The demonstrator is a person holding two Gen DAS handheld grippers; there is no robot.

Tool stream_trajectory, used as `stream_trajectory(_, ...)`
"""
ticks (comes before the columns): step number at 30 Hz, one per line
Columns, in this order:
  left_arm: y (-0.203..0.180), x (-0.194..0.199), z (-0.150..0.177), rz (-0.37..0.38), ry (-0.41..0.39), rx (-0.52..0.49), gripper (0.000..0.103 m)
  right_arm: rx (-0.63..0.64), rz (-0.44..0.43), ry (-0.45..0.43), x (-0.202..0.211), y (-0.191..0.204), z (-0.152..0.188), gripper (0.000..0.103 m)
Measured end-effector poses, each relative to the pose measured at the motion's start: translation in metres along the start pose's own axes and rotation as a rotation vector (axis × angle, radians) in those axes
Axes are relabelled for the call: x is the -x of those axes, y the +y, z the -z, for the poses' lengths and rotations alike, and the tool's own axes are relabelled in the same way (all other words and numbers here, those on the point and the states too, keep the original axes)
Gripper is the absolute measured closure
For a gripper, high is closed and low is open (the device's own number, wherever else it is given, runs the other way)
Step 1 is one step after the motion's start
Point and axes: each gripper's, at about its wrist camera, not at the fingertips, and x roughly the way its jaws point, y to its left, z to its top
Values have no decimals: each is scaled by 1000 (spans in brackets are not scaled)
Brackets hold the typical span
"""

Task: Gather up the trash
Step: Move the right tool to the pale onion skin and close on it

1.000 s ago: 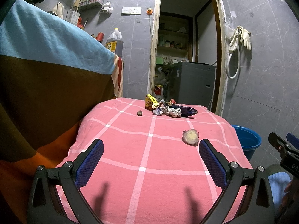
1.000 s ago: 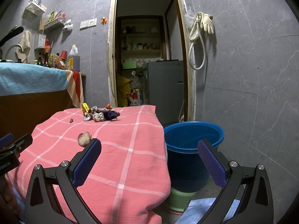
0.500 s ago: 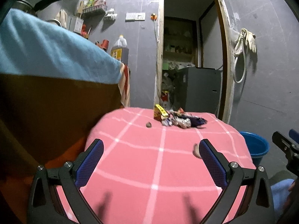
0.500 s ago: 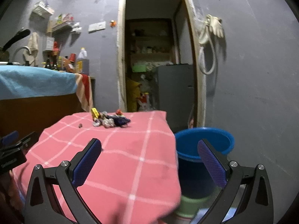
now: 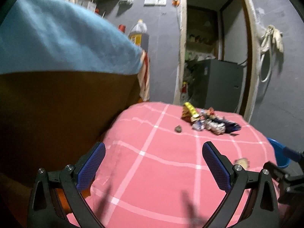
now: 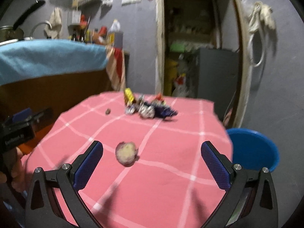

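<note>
A pink checked table [image 5: 171, 171] [image 6: 152, 180] holds trash. A pile of crumpled wrappers [image 5: 209, 121] [image 6: 150, 106] lies at the far side, with a small brown lump [image 5: 178, 128] [image 6: 108, 111] to its left. A round pale half fruit [image 6: 126, 153] [image 5: 241, 162] lies nearer. My right gripper [image 6: 152, 161] is open and empty, just short of the fruit, which sits left of its middle. My left gripper [image 5: 153, 163] is open and empty over the table's near left part. A blue bucket [image 6: 252, 148] [image 5: 279, 153] stands right of the table.
A counter with a blue cloth [image 5: 57, 43] [image 6: 47, 57] stands close on the left. Bottles [image 5: 139, 32] sit at its far end. An open doorway with a grey appliance [image 5: 216, 83] [image 6: 214, 74] lies behind the table. Gloves and a hose [image 5: 269, 41] hang on the right wall.
Both grippers have swung towards the table. The right view now faces the fruit instead of the bucket. The left view has turned left and tipped down. Both stayed open.
</note>
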Motion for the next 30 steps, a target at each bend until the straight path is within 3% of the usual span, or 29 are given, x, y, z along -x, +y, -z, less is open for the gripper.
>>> stream_trajectory(3,6,-16,-1,-13,66,12,3,0,-32,102,-22,3,1,0)
stream_trajectory(8,11,-38,-3,11,191,35,3,-7,-96,256,-49,0,2,21)
stream_trajectory(11,11,-46,-5,21,240,24,3,8,-117,325,-60,1,3,28)
stream_trajectory(15,9,-58,-8,42,301,15,3,70,-100,348,-63,9,0,41)
stream_trajectory(20,2,-72,-14,71,333,-8,3,60,-116,348,-69,4,-4,70)
stream_trajectory(30,-13,-116,-35,144,398,-58,4,-17,-174,334,-87,-17,-18,75)
